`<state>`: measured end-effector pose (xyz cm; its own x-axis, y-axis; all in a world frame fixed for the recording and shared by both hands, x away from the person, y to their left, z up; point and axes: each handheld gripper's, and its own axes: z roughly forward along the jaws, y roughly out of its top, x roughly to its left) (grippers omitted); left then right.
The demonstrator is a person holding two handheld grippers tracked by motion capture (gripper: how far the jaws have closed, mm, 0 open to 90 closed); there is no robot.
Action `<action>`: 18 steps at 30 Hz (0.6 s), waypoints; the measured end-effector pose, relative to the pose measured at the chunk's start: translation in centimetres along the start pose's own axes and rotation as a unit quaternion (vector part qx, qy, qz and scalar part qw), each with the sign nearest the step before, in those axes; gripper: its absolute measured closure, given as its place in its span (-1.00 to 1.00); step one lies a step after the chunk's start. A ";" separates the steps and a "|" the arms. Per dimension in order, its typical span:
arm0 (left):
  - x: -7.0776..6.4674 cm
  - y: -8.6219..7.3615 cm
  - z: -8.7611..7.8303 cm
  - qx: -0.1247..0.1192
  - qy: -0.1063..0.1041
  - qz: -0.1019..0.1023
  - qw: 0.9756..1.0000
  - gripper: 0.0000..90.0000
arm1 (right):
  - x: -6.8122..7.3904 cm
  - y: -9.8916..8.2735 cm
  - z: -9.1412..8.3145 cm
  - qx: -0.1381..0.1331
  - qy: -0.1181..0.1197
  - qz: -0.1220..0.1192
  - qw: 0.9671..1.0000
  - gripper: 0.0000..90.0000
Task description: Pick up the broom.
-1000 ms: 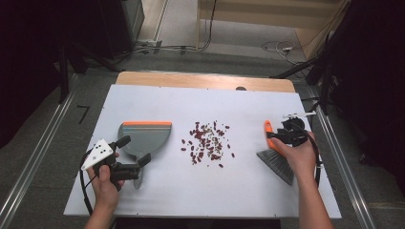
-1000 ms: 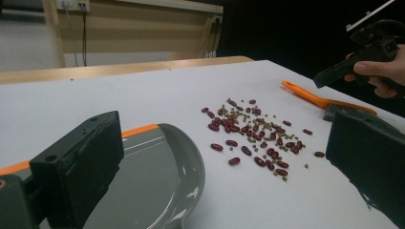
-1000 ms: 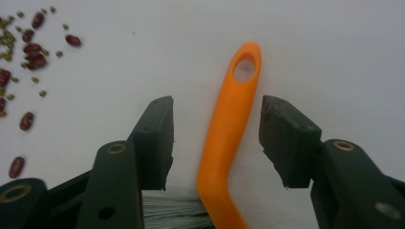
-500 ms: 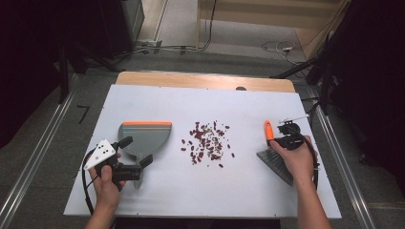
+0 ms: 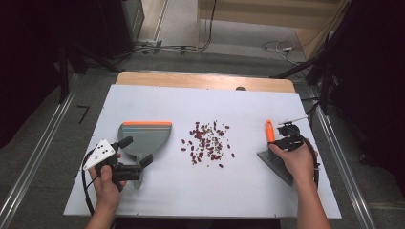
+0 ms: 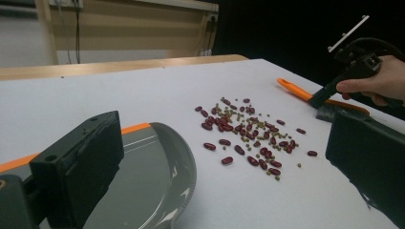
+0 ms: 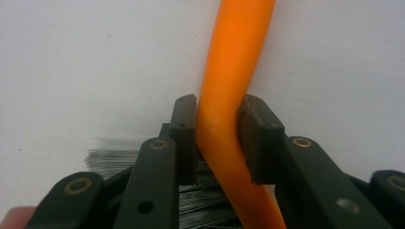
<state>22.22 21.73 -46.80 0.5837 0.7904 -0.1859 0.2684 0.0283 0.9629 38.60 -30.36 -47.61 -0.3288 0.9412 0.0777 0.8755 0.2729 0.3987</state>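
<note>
Right tongs (image 5: pixel 282 135): jaws have just been closing and now pinch the orange plastic handle of the small hand brush (image 7: pixel 228 90); in the right gripper view both black pads press the handle's sides, with grey bristles (image 7: pixel 119 157) showing behind them.
Right hand (image 5: pixel 295 160): comes in from the bottom of the high view, forearm angled slightly inward, fingers wrapped round the tongs' grip, tongs pointing away from the person and down at the bench.
Brush position: lies flat on the right part of the white bench (image 5: pixel 200 200), handle pointing away from the person, bristle head (image 5: pixel 272 162) nearest the person and partly under the hand.
Left tongs (image 5: pixel 136 157): jaws stand wide apart and grip nothing; in the left gripper view the two pads sit at either side of the frame with open bench between them.
Left hand (image 5: pixel 106 179): low at the bench's near left edge, holding the tongs roughly level and aimed rightward across the bench.
Grey plastic dustpan with an orange front lip (image 5: pixel 145 138): flat on the bench just beside the left tongs, its handle end between the jaws but not squeezed.
Scatter of dark red beans and small green bits (image 5: pixel 207 143): loose in the middle of the bench, between dustpan and brush, apart from both.
</note>
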 end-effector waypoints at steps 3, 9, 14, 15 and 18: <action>-0.2 0.2 0.0 -0.004 -0.003 -0.001 1.000 -1.00 | -0.1 -0.3 0.0 -0.011 0.005 -0.010 1.000 0.51; -0.4 0.6 -0.1 -0.006 -0.003 0.007 1.000 -1.00 | -0.8 -1.4 -0.5 -0.068 0.033 0.001 0.997 0.51; -0.5 0.7 0.0 -0.004 0.000 0.009 1.000 -1.00 | -1.1 -2.3 -2.0 -0.138 0.049 0.013 0.989 0.52; -0.5 0.8 -0.1 -0.005 0.000 0.010 1.000 -1.00 | -1.2 -2.5 -2.3 -0.151 0.050 0.020 0.987 0.52; -0.6 0.9 -0.2 -0.007 0.001 0.010 1.000 -1.00 | -1.5 -3.2 -3.0 -0.197 0.064 0.034 0.978 0.52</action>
<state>21.99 21.43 -45.75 0.5871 0.7923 -0.1661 0.2455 0.0212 0.9692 35.20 -33.28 -46.25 -0.3389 0.9149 0.2194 0.7009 0.0900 0.7076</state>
